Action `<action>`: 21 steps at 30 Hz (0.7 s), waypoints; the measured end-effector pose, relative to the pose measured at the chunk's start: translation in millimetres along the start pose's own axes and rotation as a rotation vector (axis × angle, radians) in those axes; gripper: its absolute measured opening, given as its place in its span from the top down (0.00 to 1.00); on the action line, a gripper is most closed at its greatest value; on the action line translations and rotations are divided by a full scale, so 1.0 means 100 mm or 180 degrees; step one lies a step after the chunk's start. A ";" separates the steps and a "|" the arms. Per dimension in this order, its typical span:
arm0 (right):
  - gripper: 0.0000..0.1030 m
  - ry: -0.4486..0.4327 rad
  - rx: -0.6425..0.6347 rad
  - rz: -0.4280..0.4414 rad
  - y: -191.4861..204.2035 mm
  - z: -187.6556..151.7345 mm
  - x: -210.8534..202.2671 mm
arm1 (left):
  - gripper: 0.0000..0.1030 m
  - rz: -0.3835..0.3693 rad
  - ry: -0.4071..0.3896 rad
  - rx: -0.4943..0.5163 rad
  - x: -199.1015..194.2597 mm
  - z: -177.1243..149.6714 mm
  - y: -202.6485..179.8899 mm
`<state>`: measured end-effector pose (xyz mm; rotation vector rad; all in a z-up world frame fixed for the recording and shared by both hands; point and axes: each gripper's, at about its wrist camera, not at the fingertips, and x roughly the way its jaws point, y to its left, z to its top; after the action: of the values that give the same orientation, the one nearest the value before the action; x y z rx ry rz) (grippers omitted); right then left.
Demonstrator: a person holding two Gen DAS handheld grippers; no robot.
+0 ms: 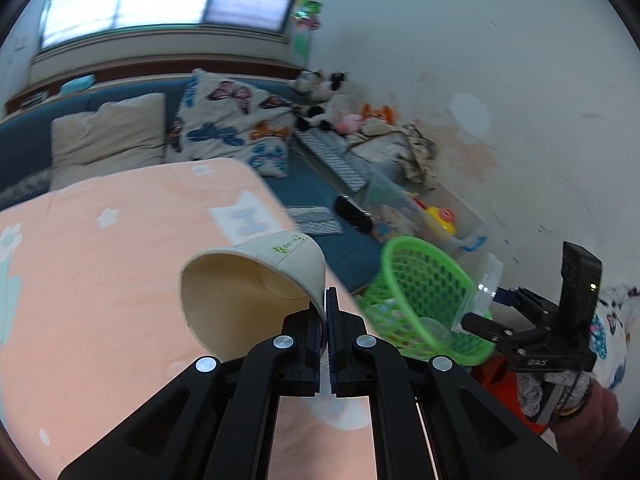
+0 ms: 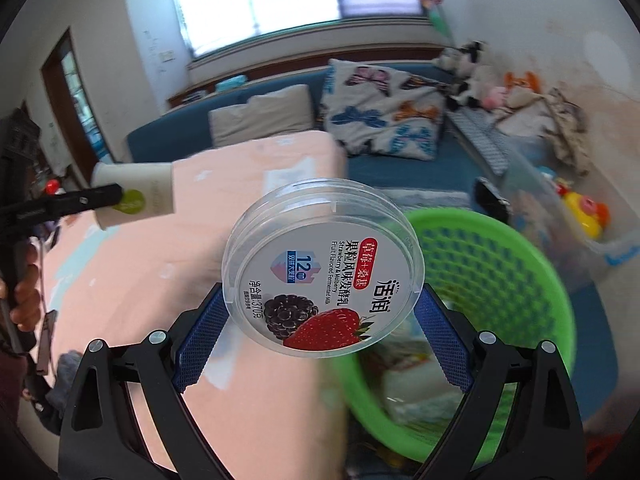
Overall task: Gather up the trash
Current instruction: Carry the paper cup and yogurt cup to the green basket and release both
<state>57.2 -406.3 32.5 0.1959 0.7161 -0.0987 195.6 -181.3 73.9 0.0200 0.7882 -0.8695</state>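
Note:
My left gripper point(image 1: 325, 312) is shut on the rim wall of a beige paper cup point(image 1: 248, 284), which hangs tilted with its mouth toward the camera, above the peach blanket point(image 1: 120, 264). In the right wrist view the same cup point(image 2: 136, 196) shows at the left, in the left gripper point(image 2: 116, 194). My right gripper point(image 2: 320, 320) is shut on a clear round yogurt lid point(image 2: 320, 268) with a strawberry and mulberry label, held by its edges. A green mesh basket point(image 2: 500, 280) with trash inside stands just right of the lid. The right gripper point(image 1: 464, 320) holds the lid at the basket point(image 1: 424, 292) rim.
The blanket covers a table beside a blue sofa point(image 1: 320, 196) with pillows point(image 1: 108, 136) and plush toys point(image 1: 324, 100). A clear storage box point(image 1: 460, 220) with a yellow duck toy point(image 2: 584, 210) sits by the stained wall. A person's gloved hand point(image 1: 552, 392) holds the right gripper.

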 end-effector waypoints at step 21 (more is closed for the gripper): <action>0.07 -0.0003 0.0529 -0.0362 -0.98 -0.33 -0.18 | 0.97 -0.0437 0.0451 0.0362 1.07 0.01 -1.29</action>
<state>7.0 -495.2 6.4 0.3141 0.7182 -0.2671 149.2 -339.5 44.5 0.1303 0.8792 -1.0512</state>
